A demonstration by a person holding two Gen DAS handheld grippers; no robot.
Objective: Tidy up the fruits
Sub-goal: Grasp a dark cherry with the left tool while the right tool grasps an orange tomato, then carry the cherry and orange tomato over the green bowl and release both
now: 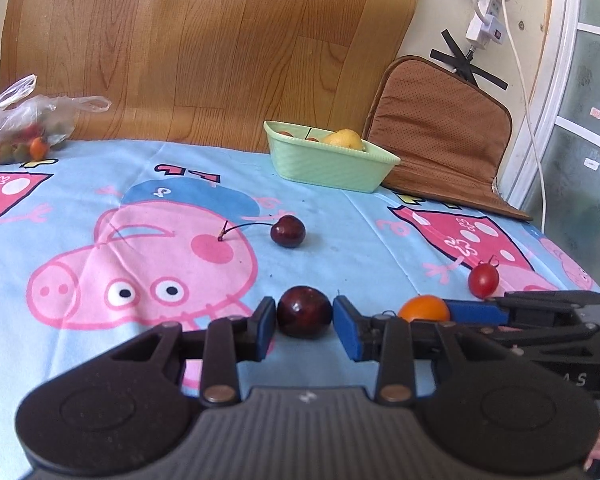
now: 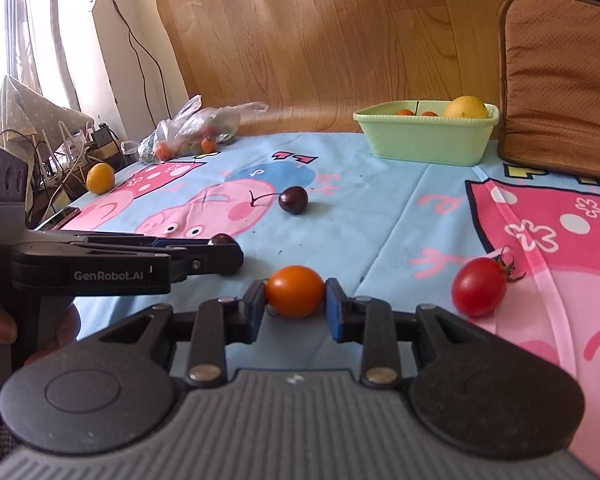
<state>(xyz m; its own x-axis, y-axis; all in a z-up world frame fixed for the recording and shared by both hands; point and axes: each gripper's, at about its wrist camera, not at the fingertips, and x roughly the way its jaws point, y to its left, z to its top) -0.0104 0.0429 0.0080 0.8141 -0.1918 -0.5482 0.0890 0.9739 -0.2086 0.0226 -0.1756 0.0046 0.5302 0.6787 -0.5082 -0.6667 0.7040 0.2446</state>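
Observation:
My left gripper [image 1: 304, 322] is shut on a dark cherry [image 1: 304, 312] low over the cartoon tablecloth [image 1: 80, 200]. My right gripper [image 2: 295, 300] is shut on an orange cherry tomato [image 2: 295, 291], which also shows in the left wrist view [image 1: 424, 308]. A second dark cherry [image 1: 287, 231] with a stem lies further back [image 2: 293, 199]. A red cherry tomato [image 2: 479, 287] lies right of the right gripper [image 1: 483, 280]. A green basket [image 1: 328, 160] at the back holds a yellow fruit [image 1: 346, 139] and small fruits [image 2: 424, 136].
A plastic bag of small fruits [image 1: 20, 136] lies at the back left [image 2: 192, 128]. A small orange fruit [image 2: 100, 178] sits near the table's left edge. A brown cushion [image 1: 444, 132] leans beside the basket. A wooden panel [image 1: 200, 40] stands behind the table.

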